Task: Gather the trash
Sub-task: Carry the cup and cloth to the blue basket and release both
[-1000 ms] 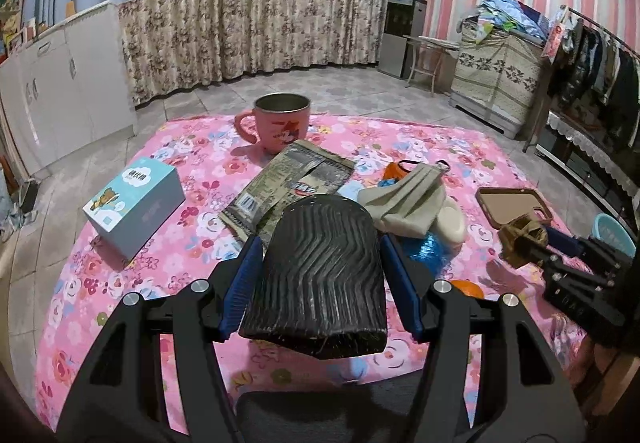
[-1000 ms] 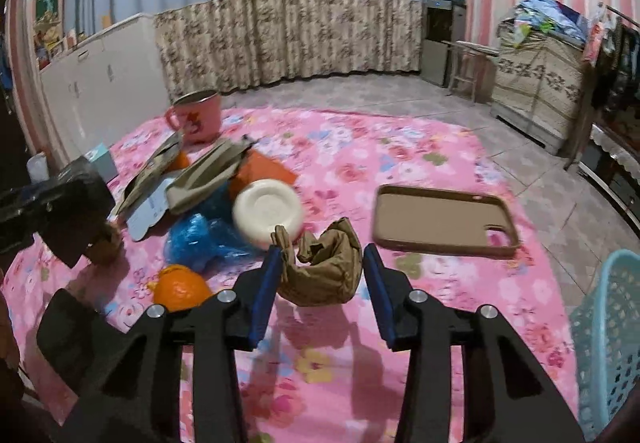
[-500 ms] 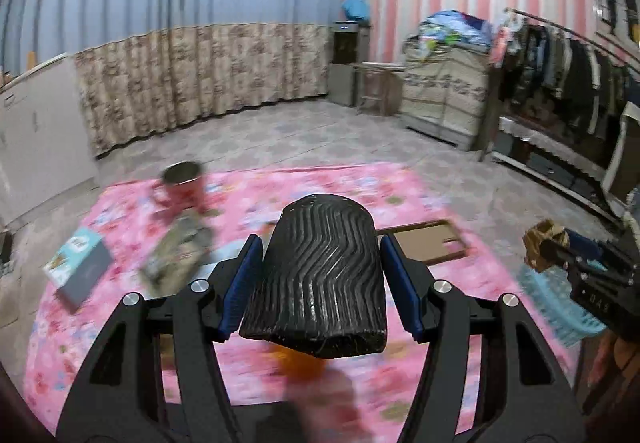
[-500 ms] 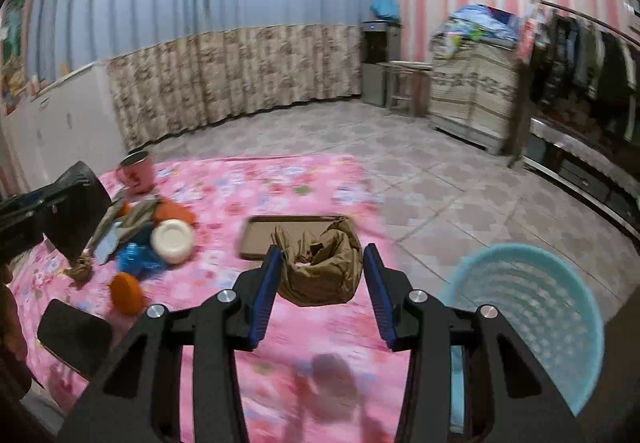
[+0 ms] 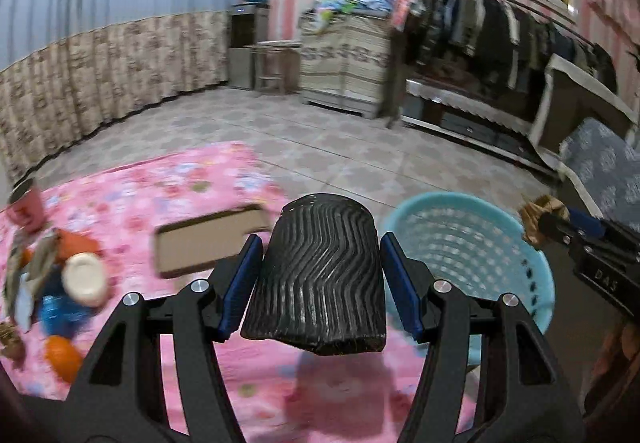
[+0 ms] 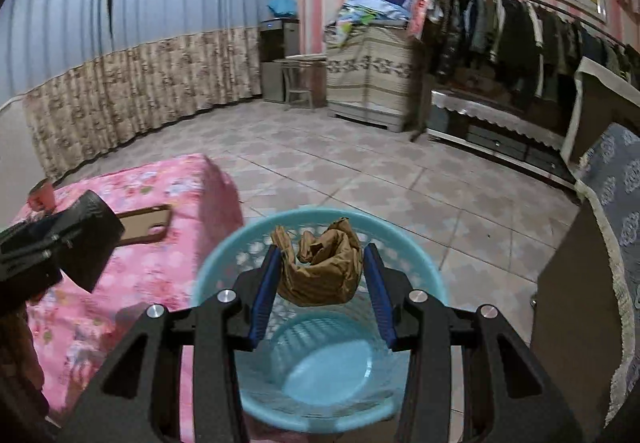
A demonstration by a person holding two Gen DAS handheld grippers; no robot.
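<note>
On the far left of my left wrist view, well away from the light blue basket [image 5: 472,267], the remaining clutter sits blurred on the pink floral cloth [image 5: 132,203]: a pink mug [image 5: 26,209], a white round lid [image 5: 84,279], something blue and crinkled [image 5: 60,317] and an orange piece [image 5: 62,357]. Nearer the basket lies a flat tan phone case [image 5: 208,243]. My left gripper [image 5: 320,275] is clamped on a black ridged piece [image 5: 320,275], a dark curved slab with wavy grooves, its blue pads pressing both sides; it hangs above the cloth's edge, just left of the basket, angled downward. In that same view my right gripper shows at the basket's right rim with a crumpled brown wad at its tip. Moving to my right wrist view, the left gripper and its black load appear left of the basket, over the cloth [image 6: 132,271]. My right gripper [image 6: 322,283] points down into the basket [image 6: 224,255], which stands on the tiled floor [image 6: 360,179] beside the cloth-covered surface. Its jaws are pinched on the crumpled brown paper [image 6: 320,271], a creased tan-brown bundle with folds sticking up, held directly over the basket's open mouth. To the basket's right I see a grey patterned cover [image 6: 616,203].
</note>
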